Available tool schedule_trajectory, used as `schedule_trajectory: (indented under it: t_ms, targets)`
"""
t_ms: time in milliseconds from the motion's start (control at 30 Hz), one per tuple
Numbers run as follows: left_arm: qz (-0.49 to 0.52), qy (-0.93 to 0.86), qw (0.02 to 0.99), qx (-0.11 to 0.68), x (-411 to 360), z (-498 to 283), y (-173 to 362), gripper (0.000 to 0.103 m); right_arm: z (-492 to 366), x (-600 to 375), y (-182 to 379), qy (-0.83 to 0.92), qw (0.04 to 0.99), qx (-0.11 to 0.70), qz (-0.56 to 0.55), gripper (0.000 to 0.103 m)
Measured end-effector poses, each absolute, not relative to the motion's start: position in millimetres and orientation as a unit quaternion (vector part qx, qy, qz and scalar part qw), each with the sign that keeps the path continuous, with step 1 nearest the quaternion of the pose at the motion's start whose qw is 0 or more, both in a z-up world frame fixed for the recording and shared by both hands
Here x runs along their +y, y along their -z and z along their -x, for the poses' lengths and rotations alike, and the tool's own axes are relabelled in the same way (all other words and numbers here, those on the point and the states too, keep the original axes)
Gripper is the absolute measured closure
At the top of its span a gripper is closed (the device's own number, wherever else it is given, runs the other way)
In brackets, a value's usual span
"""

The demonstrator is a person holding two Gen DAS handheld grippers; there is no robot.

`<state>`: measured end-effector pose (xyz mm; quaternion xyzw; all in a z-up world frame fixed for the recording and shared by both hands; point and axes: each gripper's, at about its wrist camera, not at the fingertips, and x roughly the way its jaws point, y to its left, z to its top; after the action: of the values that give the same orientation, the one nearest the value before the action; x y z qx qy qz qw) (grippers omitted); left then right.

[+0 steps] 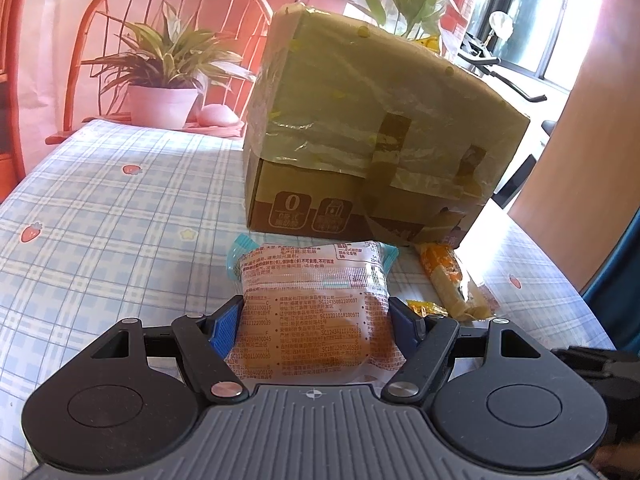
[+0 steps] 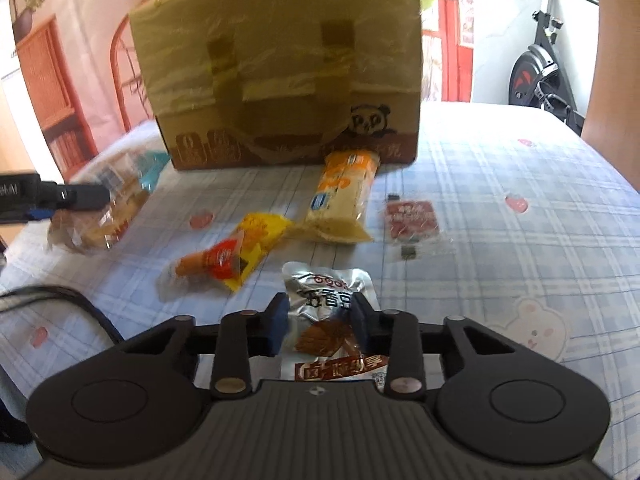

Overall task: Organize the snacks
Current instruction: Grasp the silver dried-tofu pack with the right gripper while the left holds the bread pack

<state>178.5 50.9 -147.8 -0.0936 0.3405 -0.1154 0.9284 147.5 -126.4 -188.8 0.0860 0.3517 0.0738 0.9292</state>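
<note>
While our left claw [image 1: 316, 320] pinched the soft, light bread packet [image 1: 316, 304] mid-body above the counter [image 1: 100, 208], our right claw [image 2: 320, 320] gripped a slippery foil pouch [image 2: 328, 312] near the box [image 2: 280, 60].

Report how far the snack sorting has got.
Done: nothing visibly sorted; the cardboard box's inside is hidden. In hand: the left gripper clamps a clear-wrapped bun packet; the right gripper clamps a silver foil snack pouch. Left on the checked tablecloth: an orange-and-cream wafer pack, a yellow packet, an orange-red sausage stick, a small red sachet.
</note>
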Motion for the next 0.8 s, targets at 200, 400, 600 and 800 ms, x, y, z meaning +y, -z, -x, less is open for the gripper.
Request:
schedule_trajectory:
  t_ms: [200, 400, 600, 800]
  targets:
    - [0.093, 0.118, 0.929, 0.338, 50.7, -178.0, 146.3, 0.026, -145.4, -132.4, 174.6, -0.071, 0.938, 0.328, -0.093, 0.092]
    - [0.098, 0.12, 0.929, 0.335, 51.0, -179.0, 145.6, 0.026, -148.7, -131.8, 176.4, -0.072, 0.935, 0.333, -0.096, 0.092]
    - [0.099, 0.123, 0.922, 0.353, 48.8, -182.9, 147.3, 0.026, -151.0, -137.2, 176.8, -0.057, 0.936, 0.331, -0.103, 0.092]
    - [0.092, 0.132, 0.921, 0.356, 41.5, -185.2, 146.4, 0.026, -150.9, -147.8, 178.2, -0.046, 0.934, 0.331, -0.123, 0.092]
